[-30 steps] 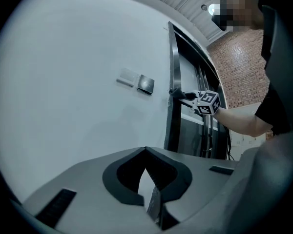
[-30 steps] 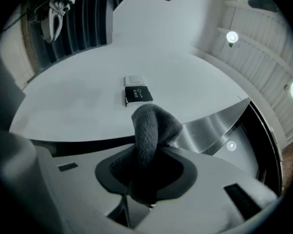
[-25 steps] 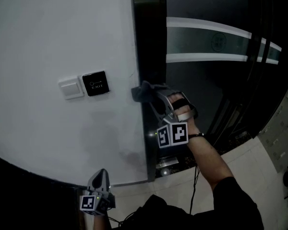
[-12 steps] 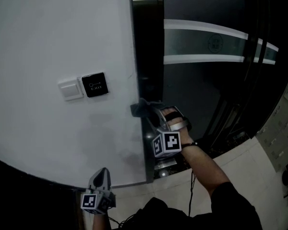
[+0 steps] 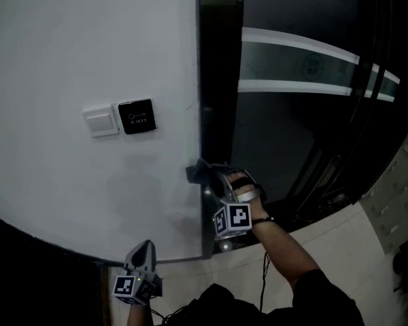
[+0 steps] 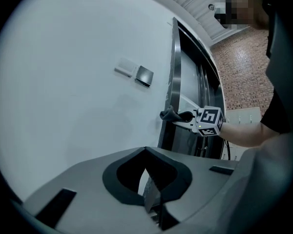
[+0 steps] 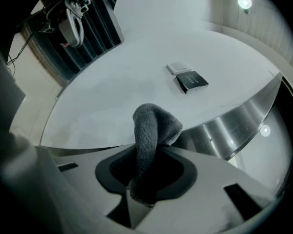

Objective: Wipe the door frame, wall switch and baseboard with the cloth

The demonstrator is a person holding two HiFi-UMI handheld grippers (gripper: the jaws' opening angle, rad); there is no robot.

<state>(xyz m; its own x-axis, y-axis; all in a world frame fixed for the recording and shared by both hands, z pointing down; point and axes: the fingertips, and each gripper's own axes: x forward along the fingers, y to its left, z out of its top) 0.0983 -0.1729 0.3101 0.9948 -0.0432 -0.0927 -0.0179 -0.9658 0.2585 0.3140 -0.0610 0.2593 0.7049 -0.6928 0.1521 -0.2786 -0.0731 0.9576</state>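
A grey cloth (image 5: 201,172) is bunched in my right gripper (image 5: 209,176), which is shut on it and presses it against the edge of the dark metal door frame (image 5: 215,80), low on the frame. In the right gripper view the cloth (image 7: 154,128) stands up between the jaws, the frame (image 7: 239,121) just beyond it. The white wall switch (image 5: 100,121) and a black exit button (image 5: 137,116) sit on the wall up to the left. My left gripper (image 5: 144,250) hangs low near the wall's foot, shut and holding nothing (image 6: 145,152).
The white wall (image 5: 88,46) fills the left half. A dark glass door with pale stripes (image 5: 299,66) lies right of the frame. Pale floor tiles (image 5: 333,236) show below, and a dark band runs along the wall's foot (image 5: 34,246). The person's sleeve (image 5: 313,291) trails behind the right gripper.
My right gripper has slid down the door frame's edge with the cloth still in it. The left gripper has stayed where it was.
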